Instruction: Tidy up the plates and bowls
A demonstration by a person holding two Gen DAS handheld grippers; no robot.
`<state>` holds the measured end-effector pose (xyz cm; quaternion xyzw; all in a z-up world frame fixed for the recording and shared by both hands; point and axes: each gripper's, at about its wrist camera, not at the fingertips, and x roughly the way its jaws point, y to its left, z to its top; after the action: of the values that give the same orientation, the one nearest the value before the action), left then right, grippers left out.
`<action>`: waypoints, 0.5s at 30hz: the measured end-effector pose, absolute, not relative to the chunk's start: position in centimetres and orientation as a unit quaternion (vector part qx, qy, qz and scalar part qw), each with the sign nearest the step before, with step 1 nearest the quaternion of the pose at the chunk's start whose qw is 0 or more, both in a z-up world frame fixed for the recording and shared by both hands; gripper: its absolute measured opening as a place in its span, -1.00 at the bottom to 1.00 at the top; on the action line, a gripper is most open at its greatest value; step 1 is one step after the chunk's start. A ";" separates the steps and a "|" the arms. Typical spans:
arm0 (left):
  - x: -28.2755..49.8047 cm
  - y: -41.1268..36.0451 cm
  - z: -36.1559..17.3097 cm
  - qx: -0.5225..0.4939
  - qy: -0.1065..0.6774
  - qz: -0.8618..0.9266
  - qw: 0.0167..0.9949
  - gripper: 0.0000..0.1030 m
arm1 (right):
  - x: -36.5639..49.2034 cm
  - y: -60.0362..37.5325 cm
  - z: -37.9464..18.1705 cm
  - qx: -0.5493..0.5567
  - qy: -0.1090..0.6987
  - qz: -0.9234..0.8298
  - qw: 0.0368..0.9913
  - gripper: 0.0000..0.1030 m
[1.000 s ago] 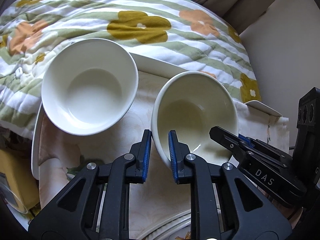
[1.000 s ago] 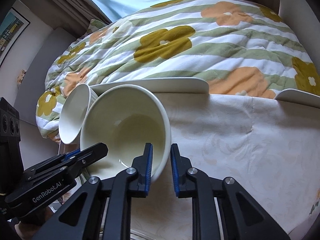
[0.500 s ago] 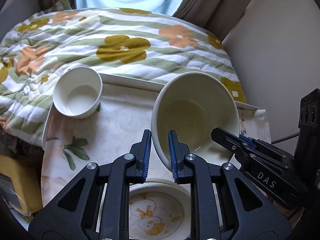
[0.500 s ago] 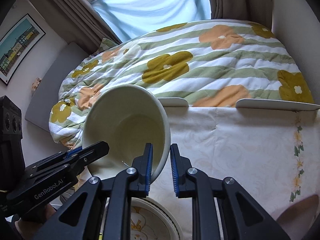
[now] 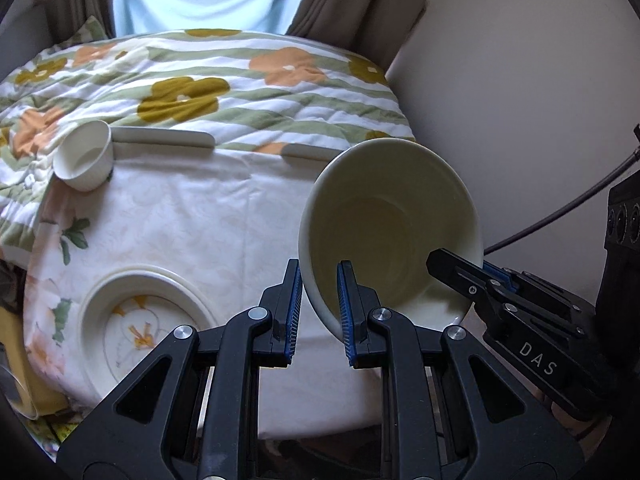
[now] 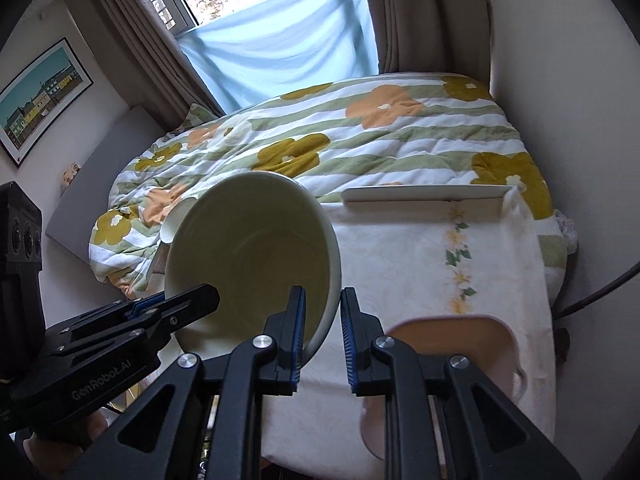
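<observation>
Behind the cloth-covered table (image 5: pixel 192 216) a flowered quilt (image 5: pixel 224 76) and a curtained window (image 6: pixel 280 40) are seen. At the table's far left corner a small white cup (image 5: pixel 82 160) is tilted on its side; nearer, a plate (image 5: pixel 140 320) with a yellow duck drawing lies flat. To the right, a large cream bowl (image 5: pixel 384 224), plain and glossy, is held tilted in the air above the table, its opening turned toward the cameras. Its rim is gripped from two sides: the left gripper (image 5: pixel 318 306) is closed on the near left wall, one finger inside and one outside, and the right gripper (image 6: pixel 322 336) is likewise clamped on the opposite wall. "DAS" is read on the right gripper's body in the left view, "GenRobot.AI" on the left gripper's body in the right view. A pink tub (image 6: pixel 460 344) stands at the near right.
</observation>
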<state>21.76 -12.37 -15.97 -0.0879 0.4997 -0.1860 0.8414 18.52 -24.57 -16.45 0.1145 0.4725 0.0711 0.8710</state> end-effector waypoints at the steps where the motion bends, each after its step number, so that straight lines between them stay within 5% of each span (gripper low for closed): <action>1: 21.1 -13.3 -16.2 -0.088 0.503 -0.190 0.838 -0.70 | 17.8 -25.4 -16.5 0.114 0.474 0.067 0.871 -0.69; 15: 18.8 -22.7 -23.8 0.002 0.588 -0.234 0.774 -0.70 | 13.1 -33.4 -23.1 0.168 0.535 0.016 0.828 -0.69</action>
<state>18.79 -22.67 -23.76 0.0023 0.5884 -0.2343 0.7739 13.10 -33.43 -23.15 0.1676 0.5355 0.0163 0.8276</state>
